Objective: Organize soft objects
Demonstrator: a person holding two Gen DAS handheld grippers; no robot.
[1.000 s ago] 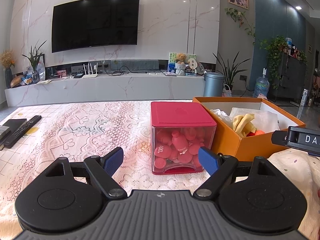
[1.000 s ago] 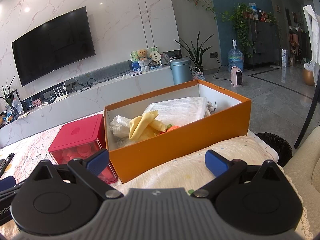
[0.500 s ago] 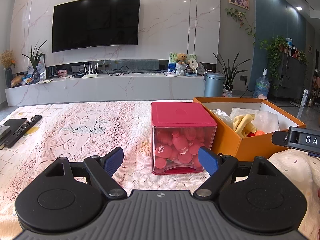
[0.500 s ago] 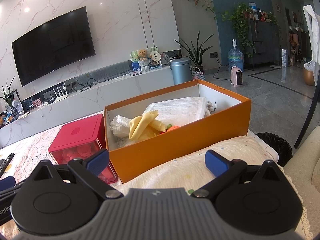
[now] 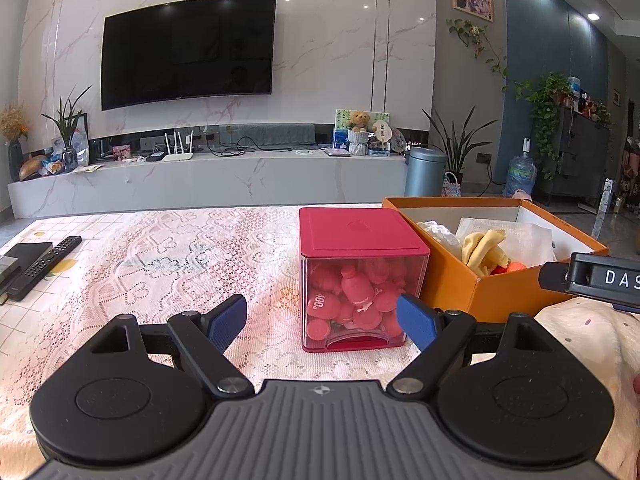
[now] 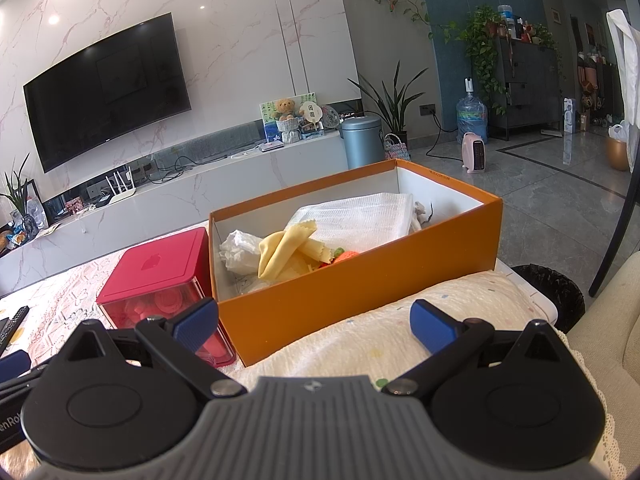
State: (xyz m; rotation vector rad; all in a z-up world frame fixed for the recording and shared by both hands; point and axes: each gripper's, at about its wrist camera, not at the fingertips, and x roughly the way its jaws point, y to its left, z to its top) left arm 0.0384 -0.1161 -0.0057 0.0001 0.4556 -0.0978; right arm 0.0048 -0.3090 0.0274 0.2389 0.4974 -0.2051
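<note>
An orange box (image 6: pixel 360 284) (image 5: pixel 452 284) stands on the table and holds a yellow cloth (image 6: pixel 290 248) (image 5: pixel 484 250), a white towel (image 6: pixel 360 216), crumpled white tissue (image 6: pixel 238 250) and something orange (image 6: pixel 346 255). A cream spotted pillow (image 6: pixel 380 340) lies in front of the box. My right gripper (image 6: pixel 316 322) hovers open over the pillow, facing the box. My left gripper (image 5: pixel 322 322) is open above the lace tablecloth, just short of a red-lidded clear container (image 5: pixel 360 280) (image 6: pixel 160 276) of pink soft toys.
Remote controls (image 5: pixel 44 262) lie at the table's left edge. A black bin (image 6: pixel 548 296) stands on the floor right of the table, and a cream chair (image 6: pixel 612 340) sits at the far right. Lace tablecloth (image 5: pixel 160 256) spreads left of the container.
</note>
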